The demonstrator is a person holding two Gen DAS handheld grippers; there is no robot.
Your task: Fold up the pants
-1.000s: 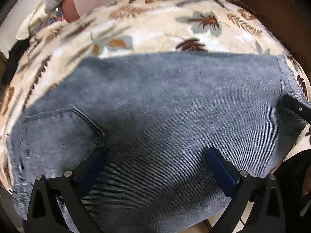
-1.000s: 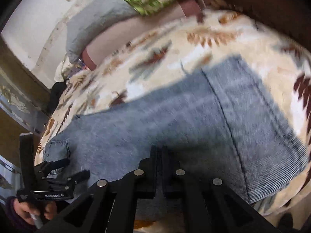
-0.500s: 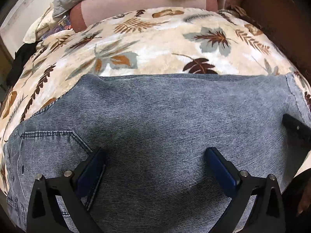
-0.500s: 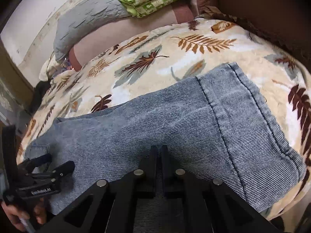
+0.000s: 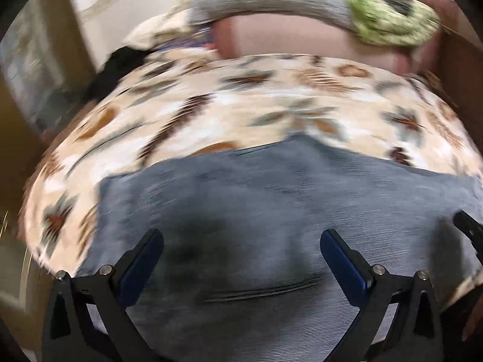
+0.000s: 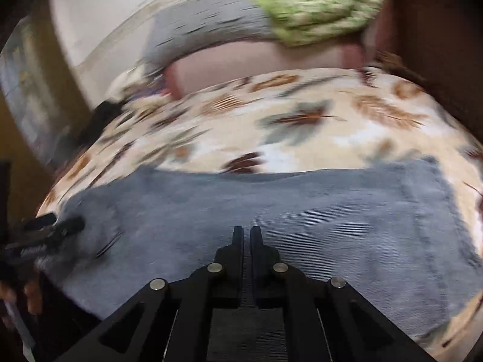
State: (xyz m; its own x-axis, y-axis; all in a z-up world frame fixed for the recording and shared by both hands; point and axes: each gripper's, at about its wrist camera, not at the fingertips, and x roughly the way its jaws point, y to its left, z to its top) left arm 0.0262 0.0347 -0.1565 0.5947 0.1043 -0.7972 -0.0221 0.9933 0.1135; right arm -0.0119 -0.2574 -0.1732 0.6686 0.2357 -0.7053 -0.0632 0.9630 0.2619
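The blue denim pants (image 6: 271,211) lie flat across the near part of a leaf-print blanket (image 6: 302,114), which serves as the reference surface; the hem end lies toward the blanket's right edge.

The left gripper (image 5: 241,242) stands wide apart above the denim near the blanket's front edge, with nothing between its blue pads (image 5: 344,259). The right gripper (image 6: 247,235) has its jaws drawn nearly together over the denim; a strip of cloth shows in the narrow gap, but whether it is pinched cannot be told. Both views are smeared by motion.

Risks, as judged:
- A pinch taking only the top layer would let the lower layer trail and skew the fold.
- The plush blanket may be caught along with the denim.
- The pants' near edge lies close to the blanket's front edge; a drag toward the person could pull them off.
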